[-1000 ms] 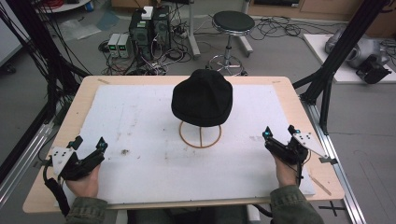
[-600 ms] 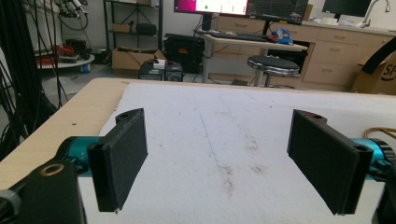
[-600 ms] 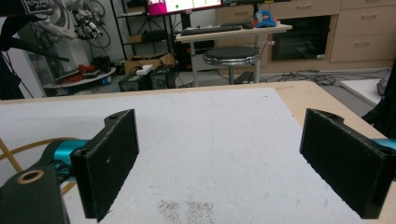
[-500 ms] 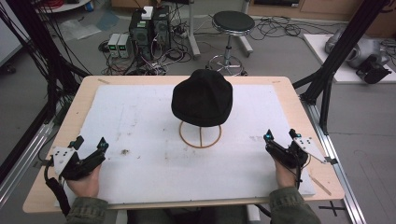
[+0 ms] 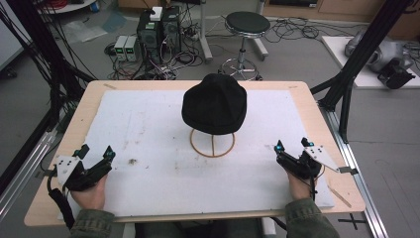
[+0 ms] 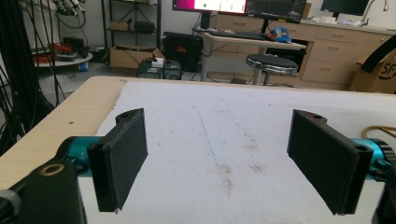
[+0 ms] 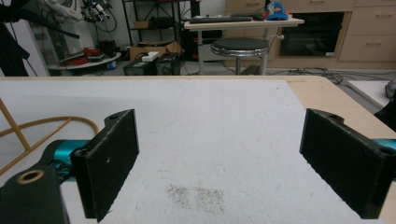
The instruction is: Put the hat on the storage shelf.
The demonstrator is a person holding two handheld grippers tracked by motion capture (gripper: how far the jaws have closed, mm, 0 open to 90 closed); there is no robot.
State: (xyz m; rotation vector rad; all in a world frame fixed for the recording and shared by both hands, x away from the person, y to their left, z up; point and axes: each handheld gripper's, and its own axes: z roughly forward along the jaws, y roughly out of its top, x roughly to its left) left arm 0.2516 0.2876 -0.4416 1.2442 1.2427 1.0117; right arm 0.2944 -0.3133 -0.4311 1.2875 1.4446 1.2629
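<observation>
Big picture first: a wooden tabletop point(image 5: 307, 106) carrying a white foam sheet point(image 5: 148, 129) that covers nearly all of it, marked with a few brown smudges. Dead centre, toward the far side, sits the black hat point(image 5: 214, 104), perched on a thin gold wire stand point(image 5: 212, 143) whose ring base rests flat on the sheet. The hat is upright on its stand, well apart from both tools, and nothing is touching it.

Now to the hands. At the near left corner the left gripper point(image 5: 95, 151) rests low over the sheet, jaws spread wide with nothing between them. The left gripper view confirms it, just bare stained foam between the 2 black pads, with a sliver of the gold ring at the right edge. Over at the near right, the right gripper point(image 5: 292, 145) mirrors it, jaws likewise spread and empty. Its own view catches the stand's ring curving in from the left, with a speckled patch on the foam just ahead.

How far along? By my read, nothing is done yet. The hat is untouched on its stand, both tools are parked near the person's edge, and neither is angled in on the target. The whole job looks to be ahead: the reach inward, the grip on the hat, and the lift off the stand.
</observation>
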